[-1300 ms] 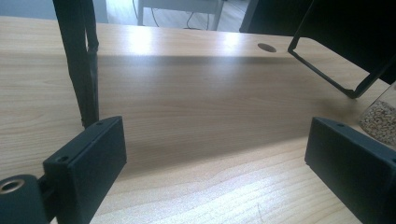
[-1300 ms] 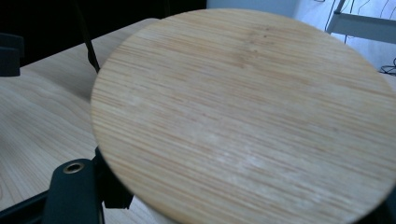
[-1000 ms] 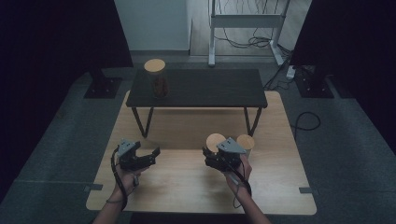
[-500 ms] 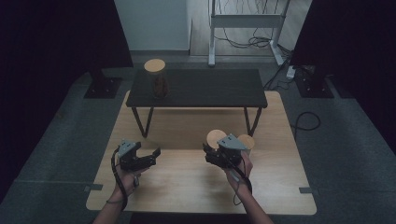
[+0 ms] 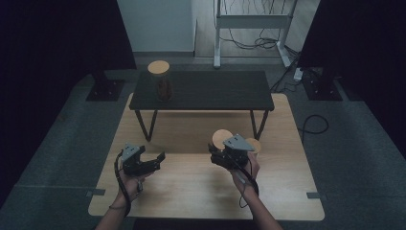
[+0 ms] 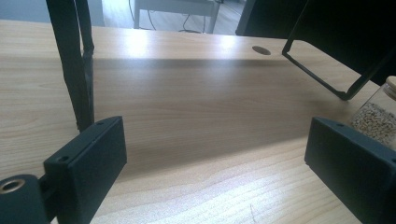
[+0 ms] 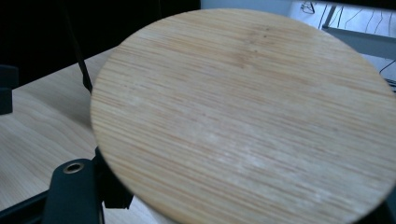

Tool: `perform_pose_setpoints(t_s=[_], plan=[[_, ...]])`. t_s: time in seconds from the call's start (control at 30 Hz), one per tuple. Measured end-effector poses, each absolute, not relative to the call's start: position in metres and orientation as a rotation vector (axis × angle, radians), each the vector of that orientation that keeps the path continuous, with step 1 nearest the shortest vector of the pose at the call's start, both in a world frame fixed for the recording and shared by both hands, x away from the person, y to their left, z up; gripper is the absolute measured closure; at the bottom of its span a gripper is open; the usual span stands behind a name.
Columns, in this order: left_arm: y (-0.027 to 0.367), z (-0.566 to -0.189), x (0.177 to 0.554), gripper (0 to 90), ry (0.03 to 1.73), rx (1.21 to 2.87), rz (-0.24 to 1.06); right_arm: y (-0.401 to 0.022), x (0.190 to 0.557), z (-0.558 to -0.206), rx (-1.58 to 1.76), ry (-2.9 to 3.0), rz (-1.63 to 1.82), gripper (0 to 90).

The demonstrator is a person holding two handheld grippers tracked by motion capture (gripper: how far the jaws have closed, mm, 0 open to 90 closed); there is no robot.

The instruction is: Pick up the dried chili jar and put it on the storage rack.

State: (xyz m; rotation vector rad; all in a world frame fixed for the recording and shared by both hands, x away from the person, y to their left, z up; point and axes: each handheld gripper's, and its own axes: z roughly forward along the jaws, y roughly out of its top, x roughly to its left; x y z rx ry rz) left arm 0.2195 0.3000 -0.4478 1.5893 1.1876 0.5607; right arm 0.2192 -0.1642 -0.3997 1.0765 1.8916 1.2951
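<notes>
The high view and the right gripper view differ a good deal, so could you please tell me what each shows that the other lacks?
High view: a jar with a wooden lid on the dark raised shelf, and the left gripper with its jaws open. Right gripper view: the lid's bamboo grain up close. Shared: the round wooden lid at the right gripper, and the light wooden table.

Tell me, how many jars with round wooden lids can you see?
3: one jar on the dark shelf, one gripped by the right gripper, another just behind it, mostly hidden.
</notes>
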Motion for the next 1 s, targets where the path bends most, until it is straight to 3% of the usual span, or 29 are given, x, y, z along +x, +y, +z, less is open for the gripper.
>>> perform_pose_setpoints(t_s=[1.0], plan=[[0.301, -0.448, 0.219, 5.3, 1.181, 1.593, 0.562, -0.158, 0.232, -0.373, 1.029, 1.864, 1.306, 25.6]])
